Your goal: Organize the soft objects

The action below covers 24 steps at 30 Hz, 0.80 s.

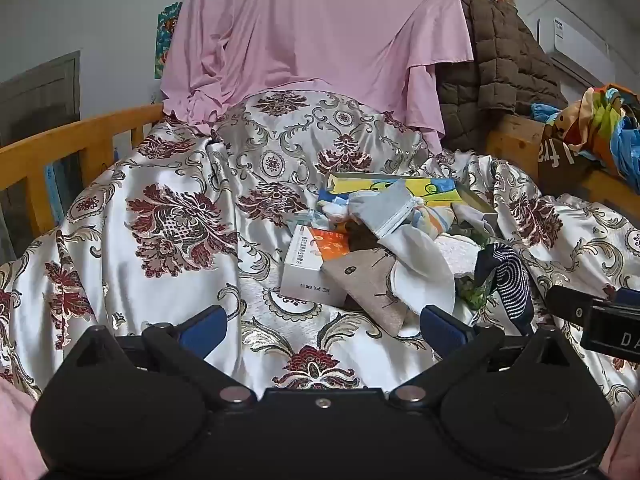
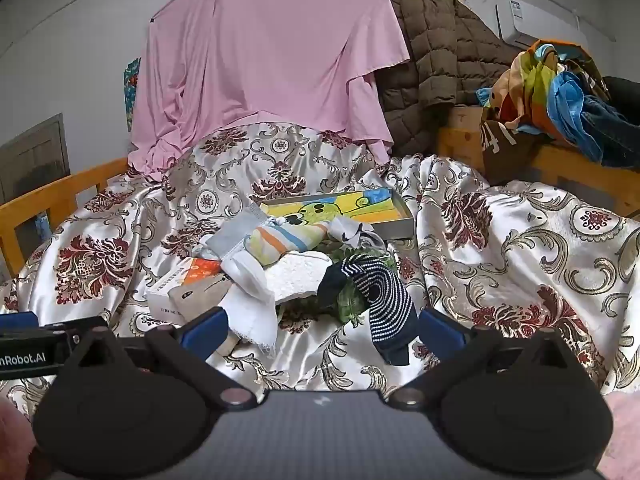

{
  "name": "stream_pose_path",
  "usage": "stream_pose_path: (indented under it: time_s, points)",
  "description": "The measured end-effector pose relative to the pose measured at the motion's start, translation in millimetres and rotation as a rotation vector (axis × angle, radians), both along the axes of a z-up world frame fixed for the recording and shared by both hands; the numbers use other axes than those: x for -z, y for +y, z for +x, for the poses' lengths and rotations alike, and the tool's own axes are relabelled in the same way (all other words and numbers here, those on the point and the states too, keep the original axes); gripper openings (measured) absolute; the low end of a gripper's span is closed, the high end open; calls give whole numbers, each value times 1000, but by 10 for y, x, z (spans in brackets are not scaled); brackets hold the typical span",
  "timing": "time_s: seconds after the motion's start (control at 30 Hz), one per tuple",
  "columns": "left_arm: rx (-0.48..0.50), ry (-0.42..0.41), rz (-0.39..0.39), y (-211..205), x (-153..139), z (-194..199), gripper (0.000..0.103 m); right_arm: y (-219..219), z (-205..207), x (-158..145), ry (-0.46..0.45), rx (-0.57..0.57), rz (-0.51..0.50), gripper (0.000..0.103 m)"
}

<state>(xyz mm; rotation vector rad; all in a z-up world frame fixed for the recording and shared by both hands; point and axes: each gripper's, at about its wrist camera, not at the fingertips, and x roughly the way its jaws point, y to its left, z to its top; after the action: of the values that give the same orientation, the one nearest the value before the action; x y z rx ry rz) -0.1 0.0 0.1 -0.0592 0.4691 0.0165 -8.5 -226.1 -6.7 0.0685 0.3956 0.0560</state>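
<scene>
Satin bedspread (image 1: 168, 184) lying under sock pile (image 2: 296, 268); L gripper (image 1: 322, 326) & R gripper (image 2: 322, 328) hovering nearby, jaws fully apart, holding nothing.

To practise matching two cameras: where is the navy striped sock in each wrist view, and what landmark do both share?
Left wrist: navy striped sock lies lower right, right of the pile.
Right wrist: sock lies centre, just inside the right fingertip.
Shared landmark: the yellow cartoon box behind the pile.

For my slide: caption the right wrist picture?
Open right gripper faces socks piled on a floral bedcover.
</scene>
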Motion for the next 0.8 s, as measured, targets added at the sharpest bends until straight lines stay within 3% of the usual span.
stream_pose_path:
  time_s: [0.8]
  points:
    - [2, 2, -1, 0, 1, 1, 102, -3, -1, 0, 8, -1, 2, 103]
